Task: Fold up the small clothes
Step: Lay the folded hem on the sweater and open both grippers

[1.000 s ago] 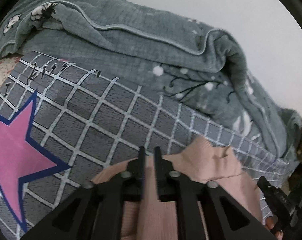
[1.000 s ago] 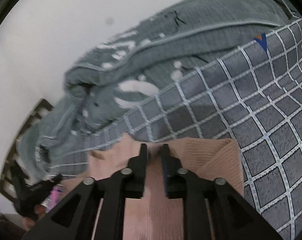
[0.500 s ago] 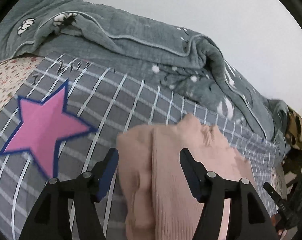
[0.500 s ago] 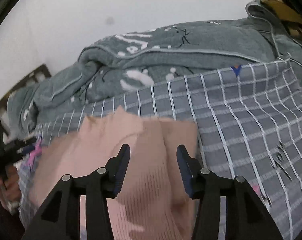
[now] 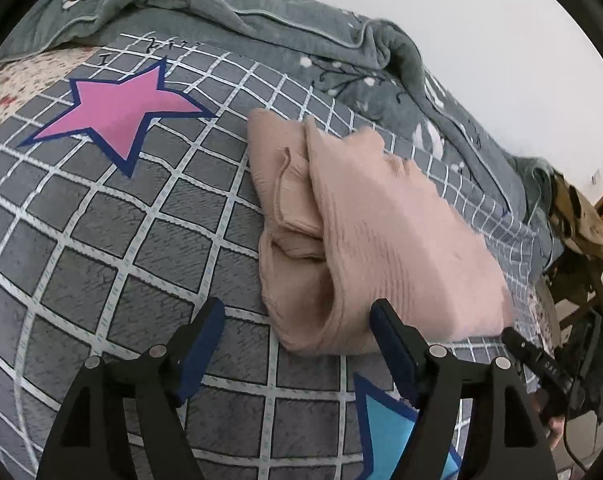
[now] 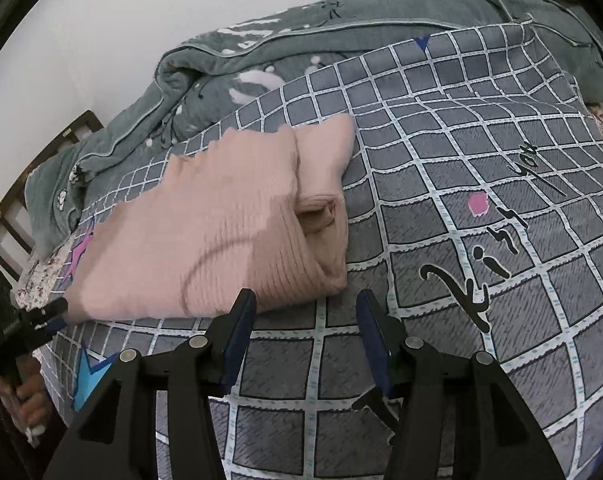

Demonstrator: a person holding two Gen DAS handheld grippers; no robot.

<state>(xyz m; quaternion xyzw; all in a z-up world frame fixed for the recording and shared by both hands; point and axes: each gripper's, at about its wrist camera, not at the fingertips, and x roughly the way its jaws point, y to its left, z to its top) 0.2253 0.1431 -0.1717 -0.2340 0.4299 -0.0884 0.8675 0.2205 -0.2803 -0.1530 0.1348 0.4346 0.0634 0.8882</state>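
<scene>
The pink ribbed knit garment point(image 5: 365, 216) lay folded on the bed, resting on a grey sheet point(image 5: 113, 240) crossed with a white grid. In the left wrist view it sat just beyond the left tongs point(image 5: 297, 328), with its near edge reaching down between the two blue-lined fingers point(image 5: 205, 340) without either pad pressing on it. The jaws of those tongs were opening and held nothing. A rolled fold of the garment showed on its left side, where the layers bunched into a tube-like opening.

In the right wrist view the same garment point(image 6: 221, 232) lay to the left and just beyond the right tongs point(image 6: 305, 320). Its near edge came close to the left finger, but the gap between the pads showed only the sheet point(image 6: 481, 208). These jaws were opening too, about halfway apart, and gripped nothing.

A pink star point(image 5: 117, 114) with a dark blue outline was printed on the sheet to the far left of the garment, and a blue star point(image 5: 389, 436) showed at the near edge beneath the left tongs. Black script lettering point(image 6: 485, 240) ran across the sheet to the right of the garment. A grey-green quilt point(image 5: 285, 36) with white flower prints lay bunched along the far side of the bed against a white wall point(image 5: 481, 8). At the left edge of the right wrist view, a hand point(image 6: 25, 400) gripped the other tool's handle.
</scene>
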